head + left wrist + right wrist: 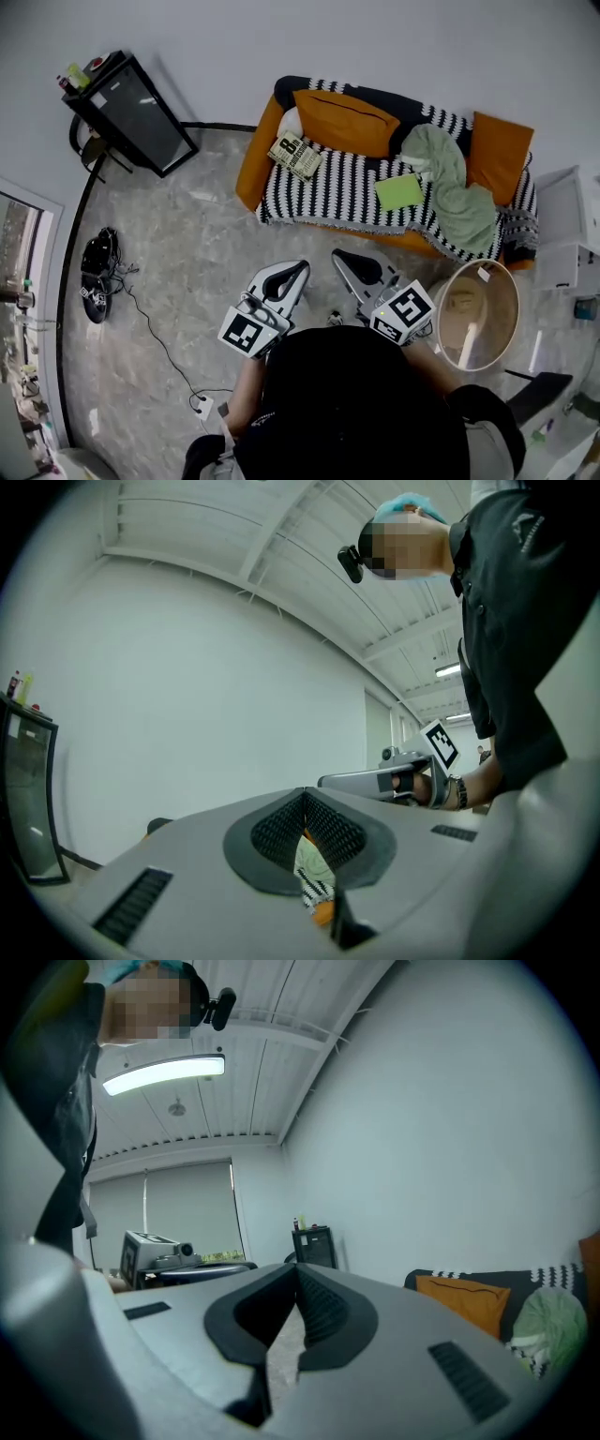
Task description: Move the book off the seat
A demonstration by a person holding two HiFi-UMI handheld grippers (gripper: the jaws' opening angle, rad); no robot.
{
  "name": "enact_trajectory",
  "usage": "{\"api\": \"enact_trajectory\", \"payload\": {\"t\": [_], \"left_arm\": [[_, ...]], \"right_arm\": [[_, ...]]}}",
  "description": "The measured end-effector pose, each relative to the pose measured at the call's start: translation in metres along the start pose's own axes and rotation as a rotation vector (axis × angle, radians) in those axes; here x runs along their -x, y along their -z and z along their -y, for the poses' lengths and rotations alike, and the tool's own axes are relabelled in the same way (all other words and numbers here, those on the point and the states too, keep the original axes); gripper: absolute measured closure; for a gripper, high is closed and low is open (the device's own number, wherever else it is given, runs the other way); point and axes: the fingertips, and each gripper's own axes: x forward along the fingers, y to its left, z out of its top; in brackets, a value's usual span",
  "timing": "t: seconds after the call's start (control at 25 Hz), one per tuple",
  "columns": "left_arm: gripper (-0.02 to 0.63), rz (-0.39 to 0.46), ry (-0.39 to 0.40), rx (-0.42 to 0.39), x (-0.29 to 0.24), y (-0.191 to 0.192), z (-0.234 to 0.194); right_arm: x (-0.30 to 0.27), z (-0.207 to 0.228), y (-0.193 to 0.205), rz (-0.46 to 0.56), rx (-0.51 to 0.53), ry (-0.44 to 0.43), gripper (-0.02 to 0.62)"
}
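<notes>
1. One book (295, 156), black and white, lies flat on the striped blanket (328, 202) at the sofa (251, 164) seat's left end. It is just inside the orange arm and just beside the orange cushion (345, 122) at the back. Its long axis runs roughly along the seat, a little skewed.
2. Both tools are well apart from it, over the floor (187, 244) in front of the seat's front edge. The book lies ahead of the left hand-held gripper (292, 274) and slightly to its left. That makes the left one the nearer, I judge.
3. The left hand-held gripper's jaws are pressed together on nothing. Its own view shows only a sliver of striped blanket and orange through the slit (305, 797).
4. The right hand-held gripper (349, 262) faces the seat's middle, and its jaws are likewise closed and empty (295, 1283). Either one must open its jaws before it can take the book.
5. Nothing stands on the floor between the left hand-held gripper and the seat's front edge. A flat green thing (398, 191), perhaps a second book, lies at mid-seat. A green cloth (455, 183) is heaped toward the right end.
6. Farther out, a round basket (477, 314) stands by the person's right side. A black cabinet (131, 112) stands against the wall on the left, and a cable (155, 333) trails over the floor. None of these lies in the path to the book.
</notes>
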Motion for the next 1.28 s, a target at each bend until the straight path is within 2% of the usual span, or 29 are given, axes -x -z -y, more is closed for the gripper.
{"api": "enact_trajectory", "payload": {"t": [0.32,0.52,0.72,0.92,1.28], "left_arm": [[0.595,-0.054,0.043,-0.035,-0.034,-0.002,-0.110],[0.595,-0.064,0.087,-0.026,-0.045,-0.006,-0.173],[0.595,-0.054,0.096,0.003,-0.049,-0.009,-0.225],[0.595,-0.066,0.126,0.019,-0.057,-0.003,-0.258],[0.595,-0.094,0.157,0.044,-0.098,0.008,-0.284]], "right_arm": [[-0.095,0.049,-0.015,-0.019,-0.002,0.070,0.580],[-0.150,0.072,-0.025,-0.013,0.000,0.122,0.580],[-0.196,0.090,-0.031,-0.015,0.002,0.161,0.580],[-0.226,0.105,-0.033,-0.001,-0.015,0.201,0.580],[-0.240,0.148,-0.025,-0.025,-0.061,0.229,0.580]]}}
